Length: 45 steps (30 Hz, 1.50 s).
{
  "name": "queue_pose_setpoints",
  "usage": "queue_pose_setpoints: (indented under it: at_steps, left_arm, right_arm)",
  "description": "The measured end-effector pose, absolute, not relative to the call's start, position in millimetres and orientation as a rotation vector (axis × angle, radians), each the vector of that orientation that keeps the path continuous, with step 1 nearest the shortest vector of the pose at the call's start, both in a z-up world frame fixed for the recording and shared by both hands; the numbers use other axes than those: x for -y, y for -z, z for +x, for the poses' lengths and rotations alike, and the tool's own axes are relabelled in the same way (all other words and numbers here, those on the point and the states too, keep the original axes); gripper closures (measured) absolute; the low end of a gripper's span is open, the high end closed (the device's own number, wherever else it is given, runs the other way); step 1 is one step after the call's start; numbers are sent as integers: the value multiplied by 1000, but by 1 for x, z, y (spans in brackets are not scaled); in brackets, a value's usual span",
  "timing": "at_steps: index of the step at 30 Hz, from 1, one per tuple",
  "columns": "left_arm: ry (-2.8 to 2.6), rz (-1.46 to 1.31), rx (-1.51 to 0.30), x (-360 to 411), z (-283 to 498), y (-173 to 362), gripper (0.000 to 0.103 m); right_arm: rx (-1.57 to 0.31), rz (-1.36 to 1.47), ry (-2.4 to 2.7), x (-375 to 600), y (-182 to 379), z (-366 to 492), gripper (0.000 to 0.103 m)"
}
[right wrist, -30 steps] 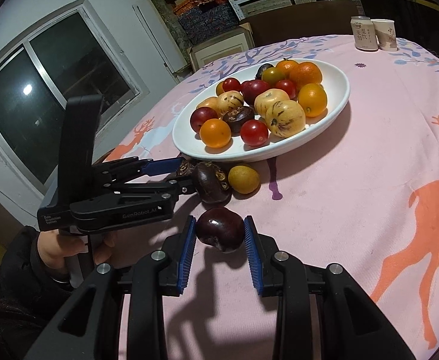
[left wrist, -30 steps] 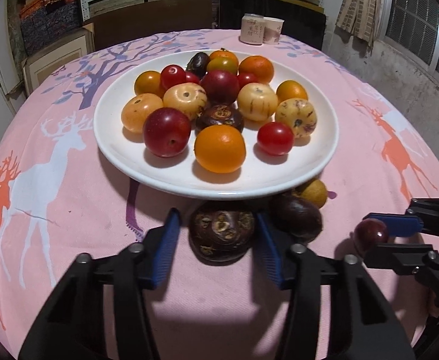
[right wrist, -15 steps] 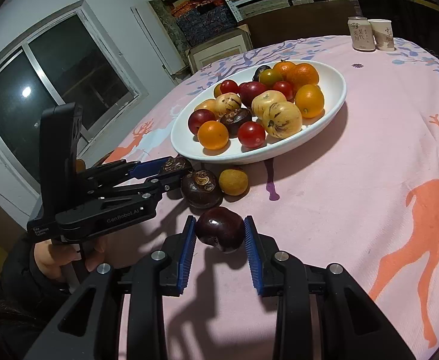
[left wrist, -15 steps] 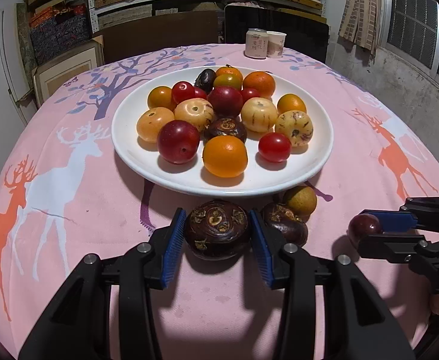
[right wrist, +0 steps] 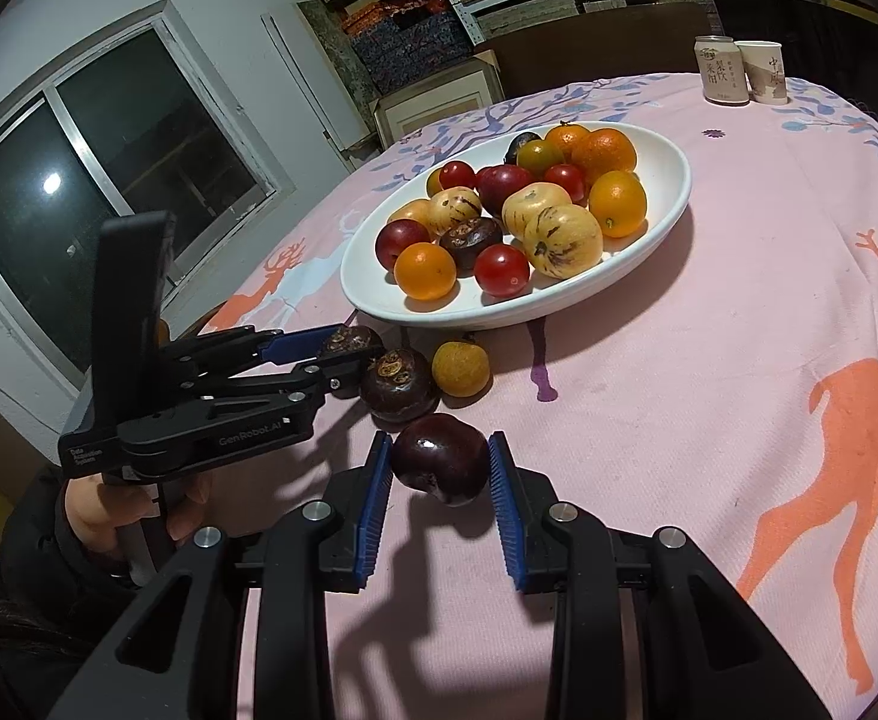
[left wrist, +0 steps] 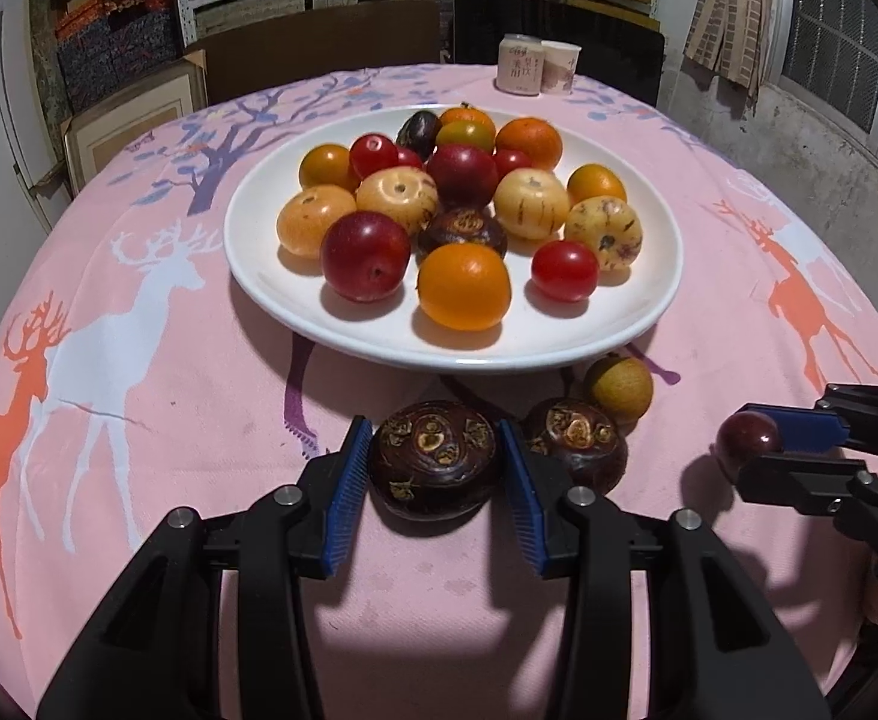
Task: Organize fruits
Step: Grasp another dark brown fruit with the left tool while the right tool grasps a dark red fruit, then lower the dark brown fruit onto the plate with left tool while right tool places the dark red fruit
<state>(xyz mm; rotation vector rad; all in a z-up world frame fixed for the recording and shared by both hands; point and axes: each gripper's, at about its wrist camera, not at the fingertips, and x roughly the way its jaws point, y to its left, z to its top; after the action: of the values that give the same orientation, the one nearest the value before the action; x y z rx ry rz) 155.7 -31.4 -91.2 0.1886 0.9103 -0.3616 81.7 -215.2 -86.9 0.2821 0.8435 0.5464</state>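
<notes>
My left tool (left wrist: pixel 435 468) clamps a dark mangosteen (left wrist: pixel 434 457) and my right tool (right wrist: pixel 440 468) a plum (right wrist: pixel 440 457), both near the table's front edge, before the plate (left wrist: pixel 649 312). The round skins could slip (the grips look shallow) and roll off.

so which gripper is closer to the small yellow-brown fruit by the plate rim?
Left. The left gripper is shut on a dark brown fruit, with one more dark fruit between it and the yellow-brown fruit. The right gripper holds a dark red plum farther from the plate.

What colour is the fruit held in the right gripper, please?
Dark red plum, shown best in the right wrist view.
</notes>
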Motion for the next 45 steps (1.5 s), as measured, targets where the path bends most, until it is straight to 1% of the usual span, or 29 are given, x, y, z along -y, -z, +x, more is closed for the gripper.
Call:
queue_pose_setpoints:
  at_steps: [1,2,4,6,7,9,10,11,34,40,45]
  left_arm:
    - [364,185,-917,30,157,92,57]
    - [350,185,-919,29,158,93,47]
    - [316,162,-936,22,162,96,31]
    - [330,138,-944,18,164,97,30]
    - [331,153,-942,20,162,97,32]
    - [345,180,-927,25,159,96,45]
    - [357,187,-923,27,157,95,55]
    - [366,190,-920,28,156,94,61]
    - [374,152,-874,13,129,78,61]
    - [402,111,-815,2,114,56,61]
    - [408,115,-734,4,124,18,61]
  right_arm:
    - [-843,283,-547,215,87,82,70]
    - [-843,283,-548,216,87,82,70]
    - [-844,283,-551,215,87,82,70]
    - [-842,284,-551,216,87,82,70]
    - [-841,285,-551,216,87,82,70]
    - [-841,286,-552,216,87,83,70]
    - [-842,286,-552,216,87,83,70]
    - [-840,286,-552,216,87,83,70]
    - [-809,287,-521,220,84,76,71]
    - [-737,285,-501,234,75,60,71]
    - [-646,277,-448,250,45,67,71]
